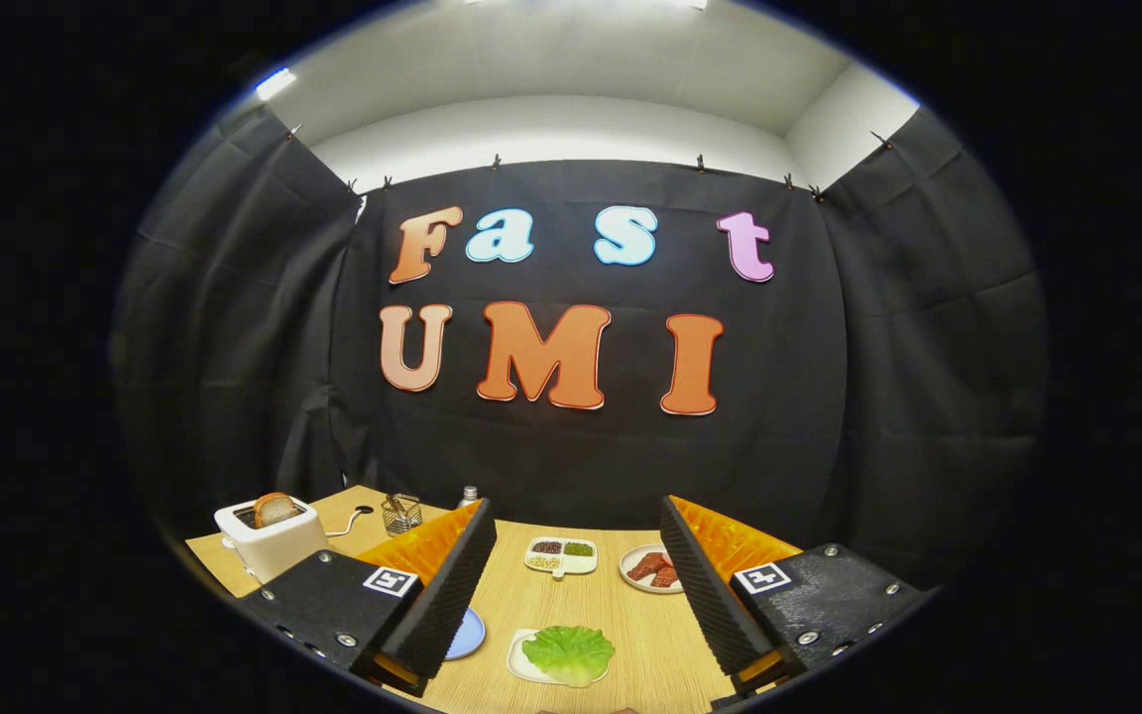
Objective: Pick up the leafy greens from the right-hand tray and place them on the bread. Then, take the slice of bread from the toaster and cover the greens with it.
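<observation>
Green leafy greens [569, 653] on a white tray [521, 662], between the spread, empty fingers of the gripper [579, 555]. Beyond the tray to the left, toaster [271, 538] holding a bread slice [275, 509].

Black cloth drapes [581, 456] cover the booth's three walls, clipped along their top edge. Above them, a white plaster wall [551, 129] and ceiling, with a bright lamp [275, 83] at upper left. Below, a light wooden tabletop [621, 605].
</observation>
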Demonstrator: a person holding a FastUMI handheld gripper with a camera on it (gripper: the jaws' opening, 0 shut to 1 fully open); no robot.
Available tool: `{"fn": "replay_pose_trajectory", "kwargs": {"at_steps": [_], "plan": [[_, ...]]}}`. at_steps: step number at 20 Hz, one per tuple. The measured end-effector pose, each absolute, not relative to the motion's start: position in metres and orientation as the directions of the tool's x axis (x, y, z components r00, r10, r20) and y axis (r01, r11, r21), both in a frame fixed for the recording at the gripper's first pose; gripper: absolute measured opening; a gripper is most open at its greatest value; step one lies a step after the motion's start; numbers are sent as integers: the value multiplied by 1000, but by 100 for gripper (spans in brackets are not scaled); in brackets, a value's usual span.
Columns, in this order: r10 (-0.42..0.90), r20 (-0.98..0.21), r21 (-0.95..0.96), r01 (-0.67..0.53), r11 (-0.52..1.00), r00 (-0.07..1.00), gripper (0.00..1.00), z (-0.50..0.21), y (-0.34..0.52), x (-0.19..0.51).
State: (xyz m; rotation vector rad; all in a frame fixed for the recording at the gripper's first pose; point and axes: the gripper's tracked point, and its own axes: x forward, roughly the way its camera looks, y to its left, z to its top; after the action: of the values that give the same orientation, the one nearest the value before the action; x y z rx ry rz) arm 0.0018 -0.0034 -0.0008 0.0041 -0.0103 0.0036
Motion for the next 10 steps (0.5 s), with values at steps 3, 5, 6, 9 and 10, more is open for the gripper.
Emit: {"fn": "replay_pose_trajectory", "kwargs": {"at_steps": [3, 5, 6, 9, 10], "plan": [[2, 9, 8, -2, 1000, 1000, 100, -3, -6, 3], [2, 2, 12, -2, 1000, 1000, 100, -4, -6, 2], [7, 1, 13, -7, 1000, 1000, 100, -5, -5, 2], [5, 9, 5, -5, 1000, 1000, 100, -6, -6, 2], [3, 7, 4, -3, 1000, 1000, 100, -8, -7, 3]]}}
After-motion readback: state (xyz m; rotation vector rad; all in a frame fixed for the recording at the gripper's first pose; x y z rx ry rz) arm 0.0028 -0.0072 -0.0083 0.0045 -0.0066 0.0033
